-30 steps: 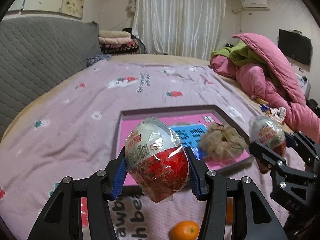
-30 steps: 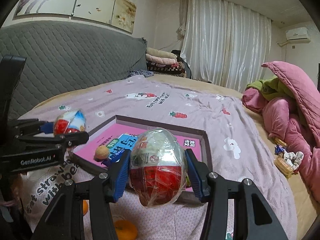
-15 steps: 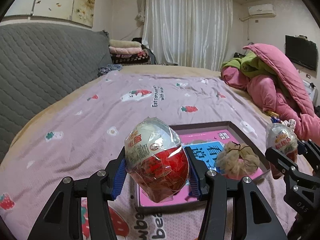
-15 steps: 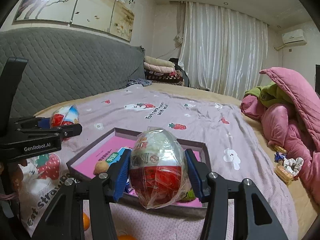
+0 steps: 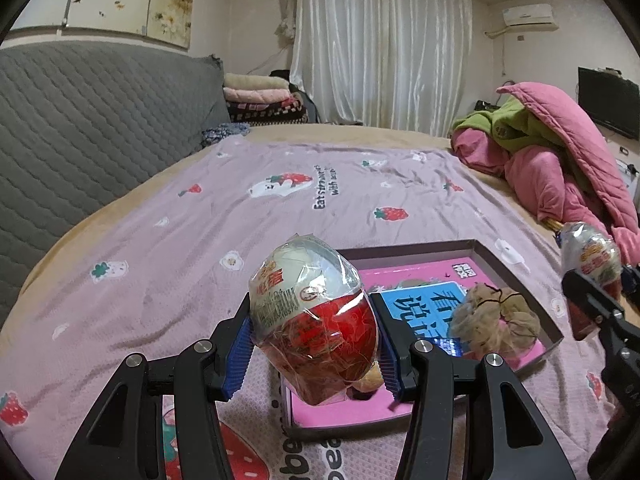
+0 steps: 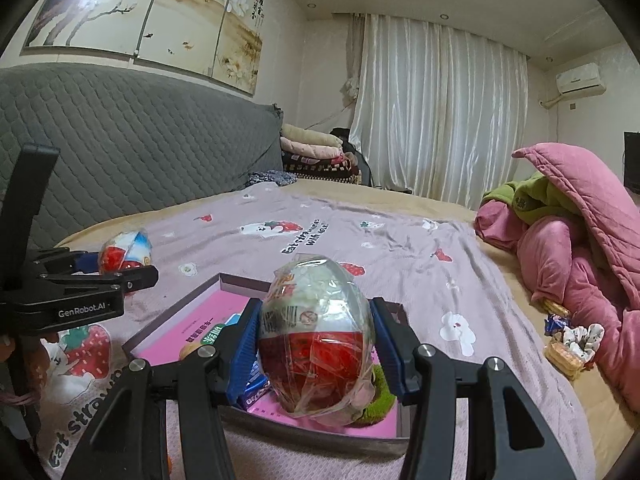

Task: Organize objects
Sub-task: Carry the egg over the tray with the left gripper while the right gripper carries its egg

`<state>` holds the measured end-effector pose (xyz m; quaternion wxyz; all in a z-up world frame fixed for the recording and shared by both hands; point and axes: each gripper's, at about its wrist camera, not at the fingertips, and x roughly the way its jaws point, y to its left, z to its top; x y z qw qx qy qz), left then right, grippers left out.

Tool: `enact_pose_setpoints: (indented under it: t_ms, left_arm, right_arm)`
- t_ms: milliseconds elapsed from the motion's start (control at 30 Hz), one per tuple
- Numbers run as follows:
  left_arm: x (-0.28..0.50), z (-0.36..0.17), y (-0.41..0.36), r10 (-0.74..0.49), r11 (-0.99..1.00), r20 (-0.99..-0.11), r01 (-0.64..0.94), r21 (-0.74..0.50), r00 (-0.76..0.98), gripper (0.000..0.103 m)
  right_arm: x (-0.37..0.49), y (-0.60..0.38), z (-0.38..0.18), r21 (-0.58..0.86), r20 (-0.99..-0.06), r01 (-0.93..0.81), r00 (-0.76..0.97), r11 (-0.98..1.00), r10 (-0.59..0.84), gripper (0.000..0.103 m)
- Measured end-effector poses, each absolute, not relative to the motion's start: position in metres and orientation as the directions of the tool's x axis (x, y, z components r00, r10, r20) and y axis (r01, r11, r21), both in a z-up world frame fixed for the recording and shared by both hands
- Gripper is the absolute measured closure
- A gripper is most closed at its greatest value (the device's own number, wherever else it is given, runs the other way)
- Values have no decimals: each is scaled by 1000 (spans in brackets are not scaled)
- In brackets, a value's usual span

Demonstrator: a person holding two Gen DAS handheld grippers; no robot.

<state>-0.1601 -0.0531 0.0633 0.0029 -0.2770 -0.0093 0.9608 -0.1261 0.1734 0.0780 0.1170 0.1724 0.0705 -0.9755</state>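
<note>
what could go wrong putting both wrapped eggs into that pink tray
The tray is already crowded: a blue box and a fuzzy beige bundle fill much of it, so an egg could land on them and roll out.

The left gripper and right gripper pinch loose plastic wrap, so an egg might slip.

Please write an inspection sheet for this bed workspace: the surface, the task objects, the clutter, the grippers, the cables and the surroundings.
Surface: purple strawberry-print blanket spread over the bed.
Job's things: shallow box with pink lining lies on the blanket; inside it a blue packet and a beige net pouch. Two wrapped toy eggs are held above it.
Clutter: snack packets by the pink quilt.
Grippers: left gripper shut on a red-and-white egg; right gripper shut on the other egg.
Cables: nothing seen.
Surroundings: grey padded headboard, white curtain, folded blankets, air conditioner.
</note>
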Motion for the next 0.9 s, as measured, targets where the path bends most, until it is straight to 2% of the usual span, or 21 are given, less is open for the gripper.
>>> enact_pose_setpoints:
  t_ms: [900]
  left_arm:
    - [-187, 41, -46, 0, -1000, -572, 13, -18, -820, 48]
  right_arm:
    - [-154, 157, 70, -64, -365, 243, -908, -968, -204, 49]
